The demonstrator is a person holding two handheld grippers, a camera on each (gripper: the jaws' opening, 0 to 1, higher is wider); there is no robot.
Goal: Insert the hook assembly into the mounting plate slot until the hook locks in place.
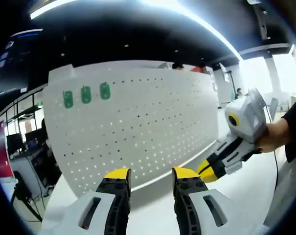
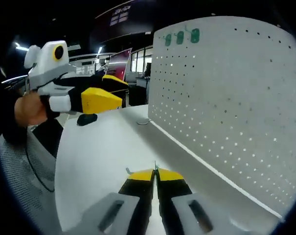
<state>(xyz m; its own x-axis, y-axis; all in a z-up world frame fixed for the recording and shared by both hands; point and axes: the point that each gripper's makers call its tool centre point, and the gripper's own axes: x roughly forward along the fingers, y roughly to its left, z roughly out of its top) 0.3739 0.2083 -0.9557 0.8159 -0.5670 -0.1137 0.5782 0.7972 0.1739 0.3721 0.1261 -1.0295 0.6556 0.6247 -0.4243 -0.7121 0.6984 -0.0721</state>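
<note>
A white pegboard [image 1: 138, 122] stands upright on a white table [image 1: 245, 196]. Three green hook plates [image 1: 85, 94] sit in a row near its upper left corner, and they appear again in the right gripper view [image 2: 180, 37] at the top of the board [image 2: 236, 98]. My left gripper [image 1: 151, 175] is open with nothing between its yellow-tipped jaws, facing the board. My right gripper [image 2: 155, 174] hovers low over the table [image 2: 99, 156], shut on a thin metal hook [image 2: 129, 171] that pokes out to the left of the tips. Each gripper also crosses the other's view: right gripper [image 1: 209, 170], left gripper [image 2: 96, 99].
A small dark object [image 2: 87, 119] and a flat round piece [image 2: 144, 121] lie on the table near the board's far end. A mesh chair back [image 2: 20, 186] is at the table's near edge. Desks and monitors [image 1: 20, 147] stand beyond the board.
</note>
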